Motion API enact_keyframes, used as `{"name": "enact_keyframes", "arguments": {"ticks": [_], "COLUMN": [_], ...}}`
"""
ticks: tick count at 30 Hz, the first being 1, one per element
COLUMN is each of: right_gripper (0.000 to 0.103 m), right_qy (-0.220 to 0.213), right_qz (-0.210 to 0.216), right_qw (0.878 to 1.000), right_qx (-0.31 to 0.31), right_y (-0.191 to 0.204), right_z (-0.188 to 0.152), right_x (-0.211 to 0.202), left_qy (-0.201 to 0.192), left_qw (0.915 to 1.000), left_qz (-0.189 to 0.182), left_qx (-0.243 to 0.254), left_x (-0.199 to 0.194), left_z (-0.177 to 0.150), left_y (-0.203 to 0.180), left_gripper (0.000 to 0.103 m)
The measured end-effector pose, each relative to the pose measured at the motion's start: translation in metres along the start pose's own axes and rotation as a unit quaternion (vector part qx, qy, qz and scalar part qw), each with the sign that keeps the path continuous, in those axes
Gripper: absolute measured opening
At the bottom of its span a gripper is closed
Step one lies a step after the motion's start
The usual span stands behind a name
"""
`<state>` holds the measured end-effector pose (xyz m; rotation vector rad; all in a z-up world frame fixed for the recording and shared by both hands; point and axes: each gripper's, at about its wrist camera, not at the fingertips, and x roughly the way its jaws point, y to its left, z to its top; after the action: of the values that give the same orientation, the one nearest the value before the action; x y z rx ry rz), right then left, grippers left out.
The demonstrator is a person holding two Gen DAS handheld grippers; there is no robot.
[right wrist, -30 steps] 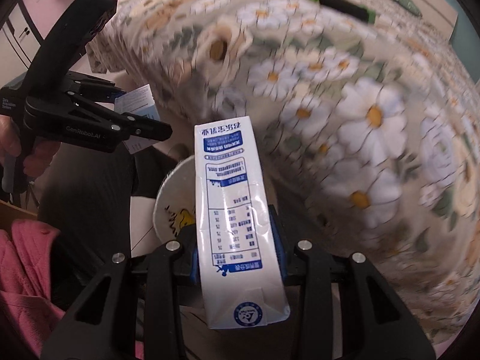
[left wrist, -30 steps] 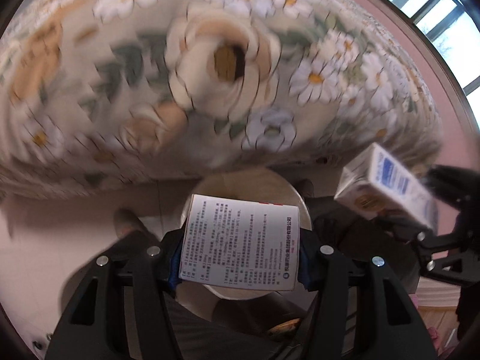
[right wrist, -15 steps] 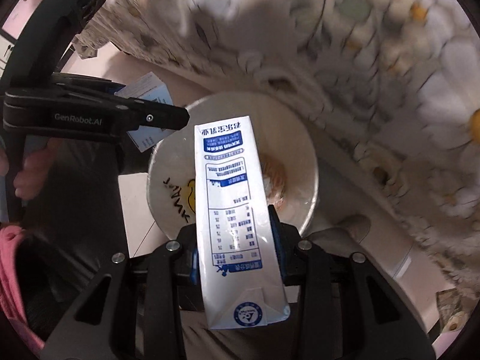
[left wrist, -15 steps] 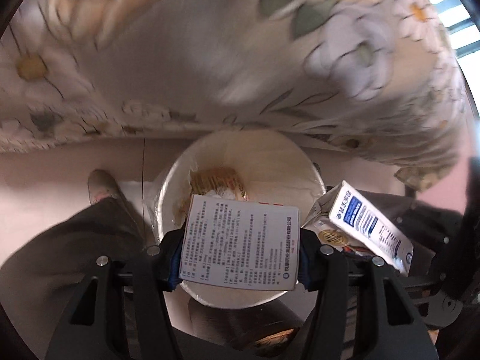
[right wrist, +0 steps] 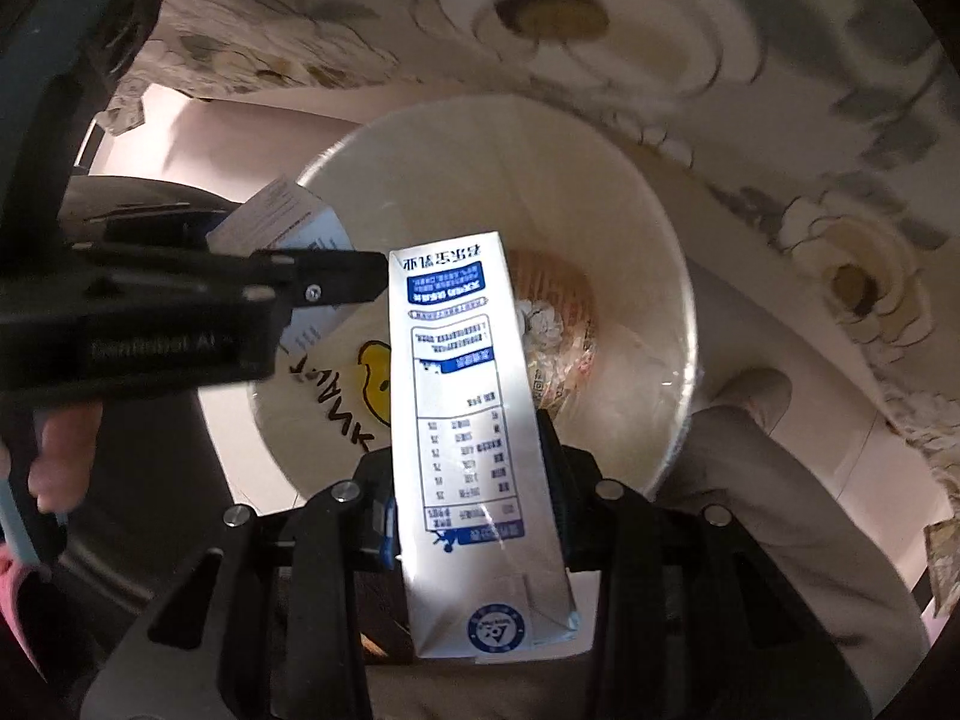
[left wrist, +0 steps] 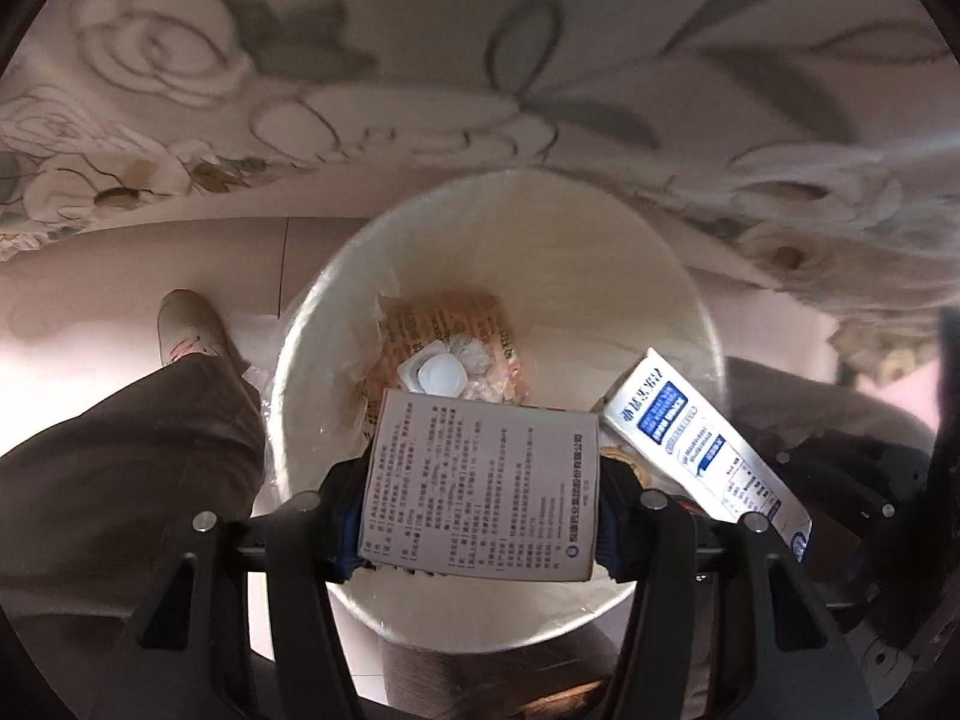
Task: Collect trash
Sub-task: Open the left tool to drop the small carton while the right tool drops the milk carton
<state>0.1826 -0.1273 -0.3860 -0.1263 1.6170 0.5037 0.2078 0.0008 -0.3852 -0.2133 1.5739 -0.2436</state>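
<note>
In the left wrist view, the left hand-held gripper (left wrist: 480,501) is clamped on a flat white cardboard box printed with small text (left wrist: 480,489), which hangs directly over the mouth of a round cream-coloured plastic waste bin (left wrist: 672,276) standing on the floor beside a flower-patterned cloth (left wrist: 420,60). At the bottom of the bin lie an orange printed wrapper (left wrist: 444,324) and a crumpled white item with a round cap (left wrist: 441,372). To the right, a tall white-and-blue milk carton (left wrist: 702,444) leans in over the rim. A person's trouser leg and pale shoe (left wrist: 186,324) are on the floor just left of the bin. In the right wrist view, the right hand-held gripper (right wrist: 474,516) is clamped on that carton (right wrist: 468,420), whose far end reaches over the opening, while the left tool's black finger with the box enters from the left, its tip just beside the carton. The main risk seems to be crowding: with both items above one opening, a release at the same time could make them knock together and tip one over the rim onto the floor. The carton's length also matters; let go while slanted, it may catch on the edge rather than drop in.
</note>
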Motion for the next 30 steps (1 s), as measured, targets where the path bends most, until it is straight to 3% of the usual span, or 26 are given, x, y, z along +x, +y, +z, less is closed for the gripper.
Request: {"name": "enact_keyframes", "arguments": {"ticks": [7,21,24,30], "right_gripper": [0.038,0.039,0.054,0.055], "right_qy": [0.014,0.040,0.043,0.027], "right_qz": [0.002,-0.019,-0.046,-0.042], "right_qw": [0.999,0.998,0.997,0.998], "right_qx": [0.038,0.044,0.041,0.039], "right_y": [-0.006,-0.010,-0.011,-0.011], "right_z": [0.007,0.021,0.022,0.020], "right_x": [0.029,0.055,0.062,0.052], "left_qy": [0.019,0.045,0.056,0.051], "left_qw": [0.9997,0.9988,0.9983,0.9983], "left_qz": [0.013,0.017,0.010,0.009], "left_qx": [-0.001,-0.008,-0.016,-0.026], "left_x": [0.022,0.046,0.050,0.049], "left_z": [0.006,0.011,0.011,0.010], "left_y": [0.000,-0.001,-0.001,0.000], "left_gripper": [0.059,0.060,0.069,0.072]}}
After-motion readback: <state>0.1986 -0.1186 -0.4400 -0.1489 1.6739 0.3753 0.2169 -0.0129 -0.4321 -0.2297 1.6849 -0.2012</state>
